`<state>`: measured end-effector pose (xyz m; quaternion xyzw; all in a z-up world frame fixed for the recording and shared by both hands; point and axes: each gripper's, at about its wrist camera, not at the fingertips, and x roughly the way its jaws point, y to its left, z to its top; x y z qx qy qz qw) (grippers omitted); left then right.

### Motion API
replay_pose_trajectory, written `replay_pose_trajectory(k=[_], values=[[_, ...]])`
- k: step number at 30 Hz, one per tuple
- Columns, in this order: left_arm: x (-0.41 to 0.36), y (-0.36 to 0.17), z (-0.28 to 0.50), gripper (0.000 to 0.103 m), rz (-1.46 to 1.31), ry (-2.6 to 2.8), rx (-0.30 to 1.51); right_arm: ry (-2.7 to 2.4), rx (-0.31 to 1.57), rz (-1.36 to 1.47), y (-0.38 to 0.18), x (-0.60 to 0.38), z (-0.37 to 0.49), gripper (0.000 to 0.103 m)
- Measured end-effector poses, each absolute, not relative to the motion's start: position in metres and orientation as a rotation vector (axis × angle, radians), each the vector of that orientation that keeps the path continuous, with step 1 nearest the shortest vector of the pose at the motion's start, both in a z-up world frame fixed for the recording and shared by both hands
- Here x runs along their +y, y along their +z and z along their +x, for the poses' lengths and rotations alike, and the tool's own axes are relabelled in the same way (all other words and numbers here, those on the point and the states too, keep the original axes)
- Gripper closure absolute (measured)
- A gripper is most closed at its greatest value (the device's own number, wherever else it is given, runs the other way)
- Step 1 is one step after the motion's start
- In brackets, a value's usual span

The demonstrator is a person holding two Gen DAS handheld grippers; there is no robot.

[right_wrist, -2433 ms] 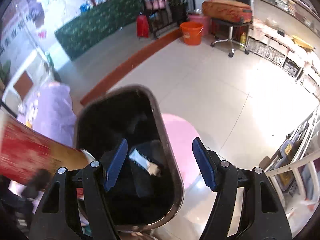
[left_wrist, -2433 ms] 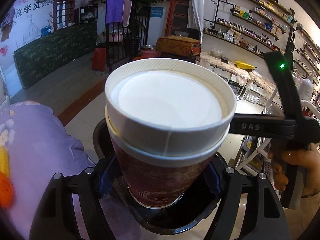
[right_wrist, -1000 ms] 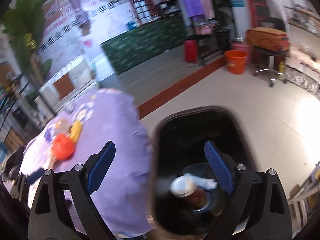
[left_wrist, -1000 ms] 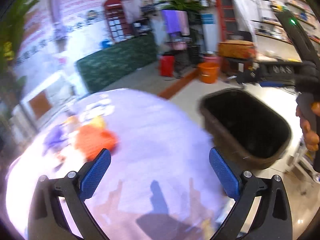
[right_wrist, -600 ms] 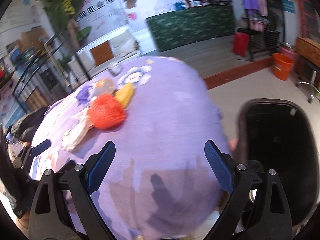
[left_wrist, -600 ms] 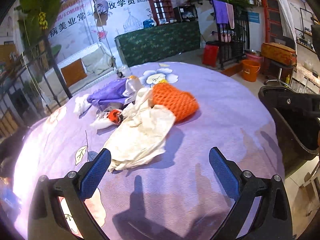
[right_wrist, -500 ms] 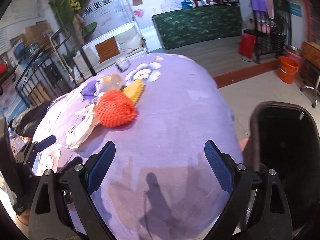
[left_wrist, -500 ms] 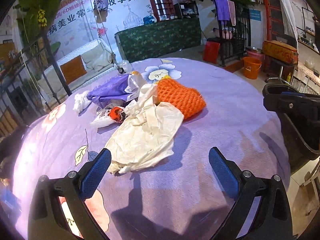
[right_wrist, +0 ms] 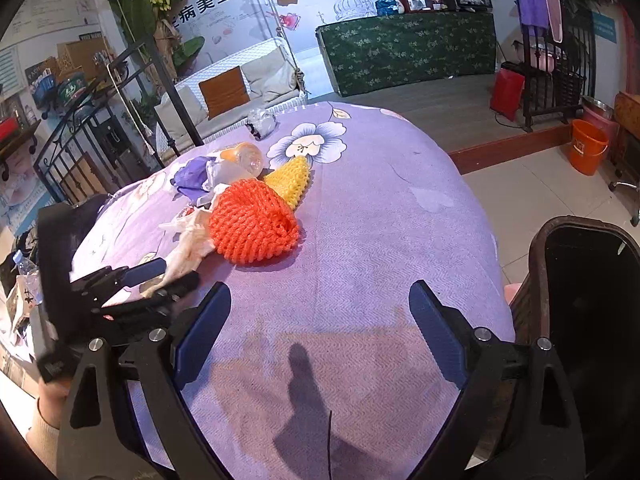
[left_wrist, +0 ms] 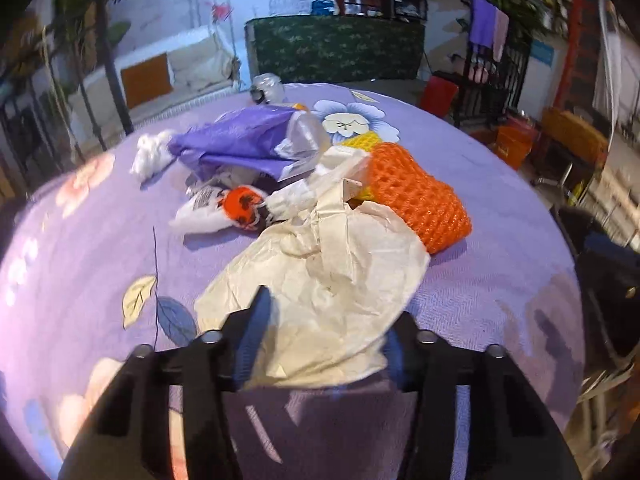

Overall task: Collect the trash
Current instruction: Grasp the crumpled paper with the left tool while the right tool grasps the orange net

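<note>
The left hand-held gripper is seen with its jaws closing around the near edge of a crumpled cream paper bag; the paper lies between the blue pads, but whether it is already pinched cannot be told from the blurred view. In the right wrist view the same gripper is seen from the side, reaching in from the left with the pale paper between its fingers. The right hand-held gripper is held wide open above bare cloth, with nothing between its pads.

The bag is spread on a table covered by a purple flowered cloth. Just beyond the bag, an orange foam fruit net is found touching its far right edge, and a yellow net is tucked behind the orange one. To the left of these, a purple plastic bag, a small red and white wrapper and a wad of white tissue are scattered close together. A clear plastic bottle with an orange cap is seen lying beside the purple bag. A dark trash bin stands at the table's right edge.
</note>
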<state>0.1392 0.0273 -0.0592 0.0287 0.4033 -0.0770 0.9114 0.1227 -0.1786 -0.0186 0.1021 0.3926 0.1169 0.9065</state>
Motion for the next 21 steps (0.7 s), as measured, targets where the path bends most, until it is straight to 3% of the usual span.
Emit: replay_pose_trajectory(k=[4, 12, 17, 21], values=[[0.045, -0.051, 0.125, 0.077, -0.010, -0.144, 0.814, 0.259, 0.824, 0.179, -0.021, -0.167, 0.131, 0.013], [0.068, -0.024, 0.100, 0.087, -0.048, -0.095, 0.737, 0.318, 0.839, 0.043, -0.024, -0.119, 0.156, 0.015], [0.077, -0.013, 0.094, 0.093, -0.063, -0.087, 0.718, 0.321, 0.885, -0.056, -0.034, -0.090, 0.181, 0.034], [0.082, -0.011, 0.093, 0.095, -0.071, -0.082, 0.709, 0.314, 0.931, -0.103, -0.045, -0.076, 0.198, 0.057]])
